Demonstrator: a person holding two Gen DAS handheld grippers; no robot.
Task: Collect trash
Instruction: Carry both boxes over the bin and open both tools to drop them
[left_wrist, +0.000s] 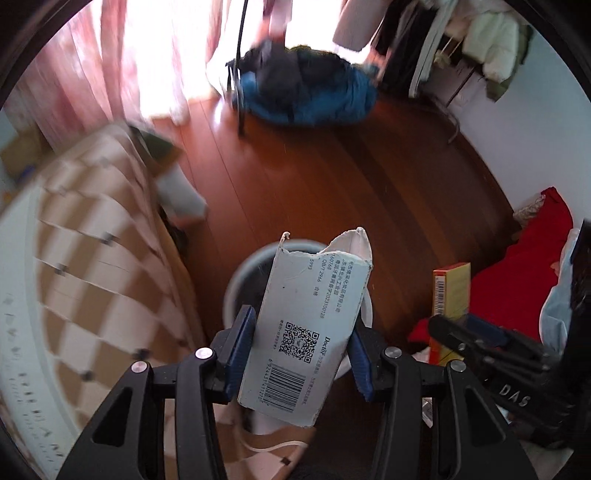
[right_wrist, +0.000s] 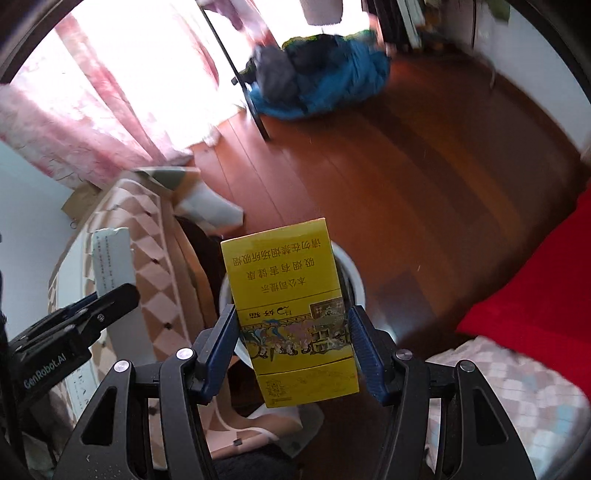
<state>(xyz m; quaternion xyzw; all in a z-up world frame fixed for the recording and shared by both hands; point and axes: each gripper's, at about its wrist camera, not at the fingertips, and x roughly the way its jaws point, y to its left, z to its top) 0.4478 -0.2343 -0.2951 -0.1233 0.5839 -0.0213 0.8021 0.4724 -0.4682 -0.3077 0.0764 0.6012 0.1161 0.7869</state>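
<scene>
left gripper (left_wrist: 301, 354) clamped on torn white carton (left_wrist: 306, 328), right gripper (right_wrist: 293, 349) clamped on yellow box (right_wrist: 291, 314), both over white bin (left_wrist: 236, 280) on wood floor (left_wrist: 332, 177)

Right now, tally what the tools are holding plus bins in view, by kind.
White torn carton, in left tool: 1
Yellow cigarette box, in right tool: 1
White trash bin on the floor below them: 1
Total: 3
</scene>
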